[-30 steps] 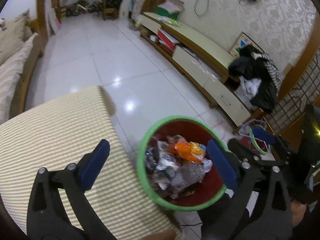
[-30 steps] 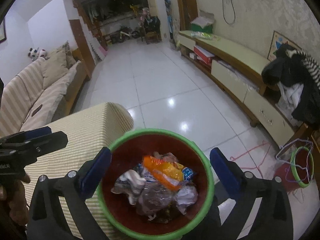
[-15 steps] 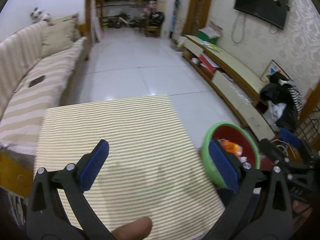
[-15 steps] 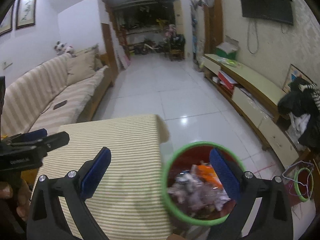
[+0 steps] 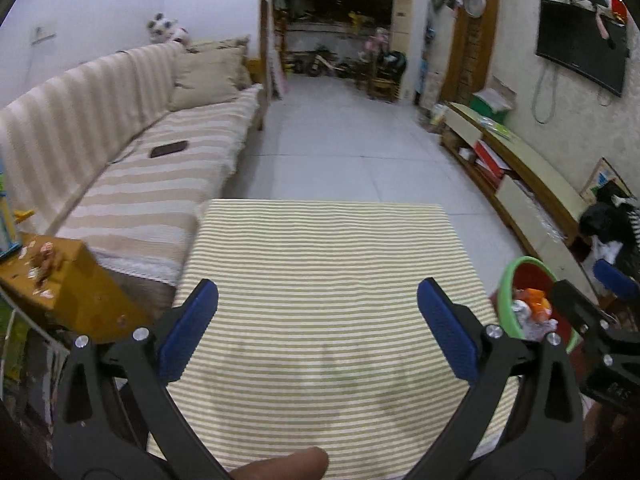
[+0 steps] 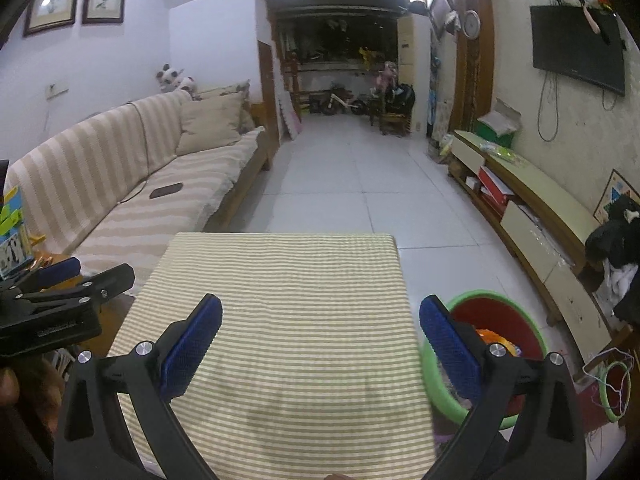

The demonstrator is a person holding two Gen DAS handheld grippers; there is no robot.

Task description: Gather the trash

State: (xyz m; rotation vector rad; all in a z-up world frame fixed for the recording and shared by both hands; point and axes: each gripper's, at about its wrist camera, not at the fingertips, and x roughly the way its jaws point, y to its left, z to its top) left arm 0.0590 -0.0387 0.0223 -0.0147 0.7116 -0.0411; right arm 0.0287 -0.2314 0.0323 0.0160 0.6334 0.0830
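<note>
Over a table draped in a green-and-cream striped cloth (image 5: pixel 328 280), both grippers sit level, facing down a living room. Left gripper (image 5: pixel 318 330): black frame, blue ribbed pads (image 5: pixel 188 332), jaws spread wide, nothing between them, only bare cloth. A fingertip (image 5: pixel 280 465) shows at the bottom edge of the left wrist view. Right gripper (image 6: pixel 320 338): same build, pads (image 6: pixel 192 340) also wide apart, empty, above the same cloth.

Trash sits in a red plastic bin with a bright green rim (image 6: pixel 500 320) on the white tile floor (image 6: pixel 360 176), just beside the table's right edge. In the right wrist view the right pad overlaps the bin's near rim, and an orange wrapper (image 6: pixel 494 338) shows inside. In the left wrist view the bin (image 5: pixel 508 292) is partly hidden by the right gripper's frame (image 5: pixel 592 320); orange and pale crumpled wrappers (image 5: pixel 532 308) fill it. The left gripper's frame (image 6: pixel 60 308) shows at the left edge of the right wrist view.

Left of the table: a long beige striped sofa (image 5: pixel 140 168) with a dark flat phone-like object (image 5: pixel 168 149) on the seat, and a wooden side table (image 5: pixel 60 280) with small scraps on top. Right wall: a low cream-topped TV cabinet (image 6: pixel 532 208), a black wall-mounted TV (image 6: pixel 576 52), a heap of dark clothes (image 6: pixel 616 240). A green hoop (image 6: pixel 616 388) lies on the floor beyond the bin.
</note>
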